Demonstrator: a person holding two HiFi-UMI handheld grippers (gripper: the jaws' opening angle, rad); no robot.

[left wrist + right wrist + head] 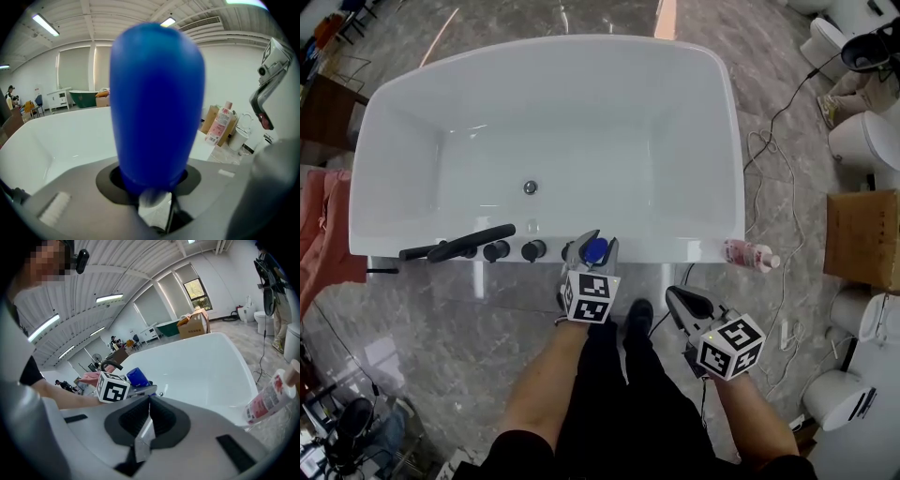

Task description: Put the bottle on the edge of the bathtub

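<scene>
Left gripper (pixel 592 246) sits centre-low in the head view, jaws spread wide and clamped on the blue bottle (pixel 597 251), which fills the middle of the left gripper view. The bottle is upright right at the near rim of the white bathtub (pixel 694 70), just right of the dark tap knobs (pixel 514 250). Right gripper (pixel 677 296) hangs lower right, off the tub, jaws pressed together with nothing between them. A pink bottle (pixel 750 254) lies on its side on the rim's right corner.
</scene>
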